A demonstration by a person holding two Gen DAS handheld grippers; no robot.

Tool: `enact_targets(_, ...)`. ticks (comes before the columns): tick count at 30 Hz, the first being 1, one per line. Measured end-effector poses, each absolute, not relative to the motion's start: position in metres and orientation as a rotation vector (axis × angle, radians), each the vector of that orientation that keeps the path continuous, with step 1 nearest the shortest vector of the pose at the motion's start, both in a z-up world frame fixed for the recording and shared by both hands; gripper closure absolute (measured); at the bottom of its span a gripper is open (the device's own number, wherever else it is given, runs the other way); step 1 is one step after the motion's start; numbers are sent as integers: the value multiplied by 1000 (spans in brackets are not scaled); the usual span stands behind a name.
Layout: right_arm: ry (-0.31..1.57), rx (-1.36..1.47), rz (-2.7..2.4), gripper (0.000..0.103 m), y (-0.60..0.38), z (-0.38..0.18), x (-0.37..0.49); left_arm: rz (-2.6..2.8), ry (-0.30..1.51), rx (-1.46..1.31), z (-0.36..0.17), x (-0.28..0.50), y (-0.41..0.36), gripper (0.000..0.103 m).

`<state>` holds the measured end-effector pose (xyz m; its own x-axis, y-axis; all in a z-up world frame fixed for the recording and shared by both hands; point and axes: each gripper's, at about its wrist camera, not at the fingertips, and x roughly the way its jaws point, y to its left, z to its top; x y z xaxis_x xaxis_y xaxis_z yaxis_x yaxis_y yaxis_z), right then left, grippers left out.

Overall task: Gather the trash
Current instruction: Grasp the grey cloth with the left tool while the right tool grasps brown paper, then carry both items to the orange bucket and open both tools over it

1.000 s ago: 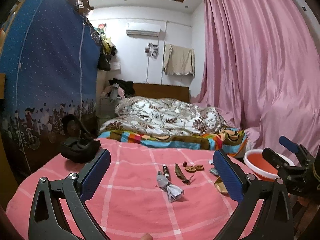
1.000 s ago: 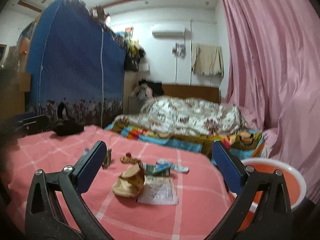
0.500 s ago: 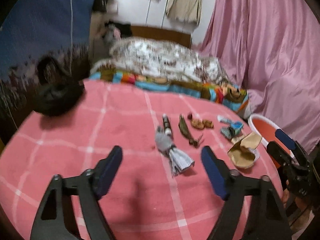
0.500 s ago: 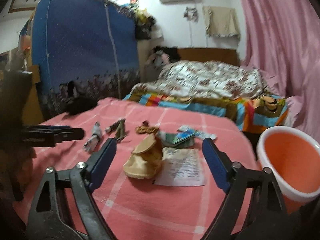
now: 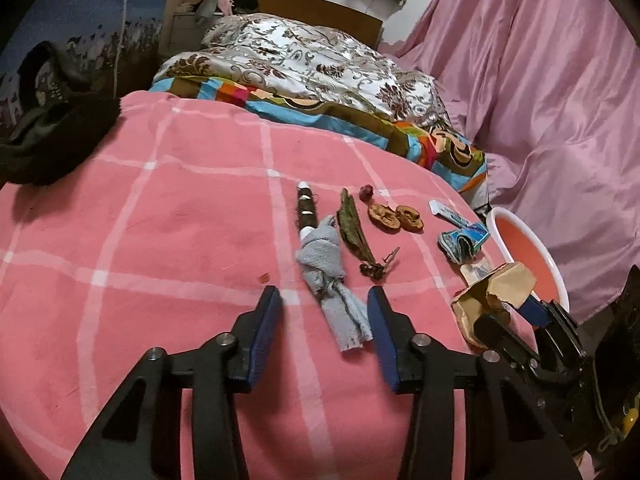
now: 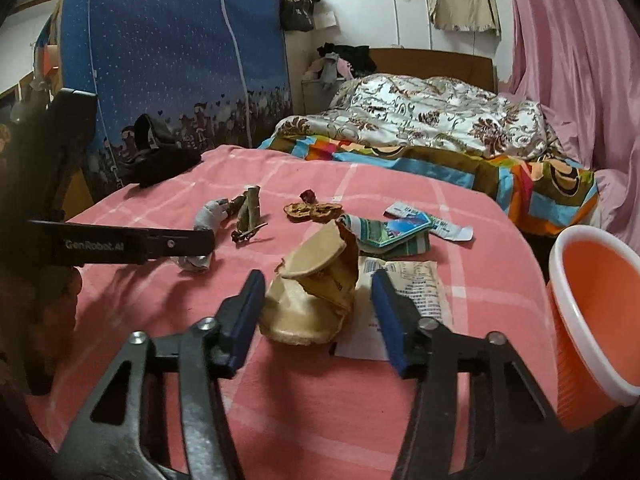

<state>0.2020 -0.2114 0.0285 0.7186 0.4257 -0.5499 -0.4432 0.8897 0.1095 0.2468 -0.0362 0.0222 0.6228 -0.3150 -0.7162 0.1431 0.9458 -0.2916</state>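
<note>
Trash lies on a pink checked cloth [image 5: 160, 240]. A twisted grey rag [image 5: 326, 264] has its near end between the jaws of my left gripper [image 5: 324, 334]; the jaws are closing, with a gap still on the left side. A crumpled brown paper bag [image 6: 312, 292] sits between the closing jaws of my right gripper [image 6: 316, 316], pads just clear of it. From the right wrist view the left gripper [image 6: 200, 248] hovers over the rag [image 6: 210, 216]. Around them lie a dark stick [image 5: 306, 208], a dried leaf [image 5: 352, 228], dried fruit slices [image 5: 396, 216], blue-green wrappers [image 6: 388, 232] and a printed slip [image 6: 404, 288].
An orange bin with a white rim [image 6: 592, 304] stands off the cloth's right edge. A black bag [image 5: 52, 140] lies at the far left corner. Behind are a bed with a patterned quilt [image 5: 312, 56], a blue wardrobe [image 6: 180, 60] and pink curtains [image 5: 540, 80].
Both grippers tipped downward and came in low over the cloth. The left now straddles the grey rag, the right the brown bag. Both pairs of jaws have narrowed from wide open.
</note>
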Motion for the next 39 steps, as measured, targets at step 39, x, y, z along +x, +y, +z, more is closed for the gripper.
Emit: enact_targets(39, 37, -44, 303, 78, -277, 114, 130, -451, 340, -75, 107, 168, -114, 100)
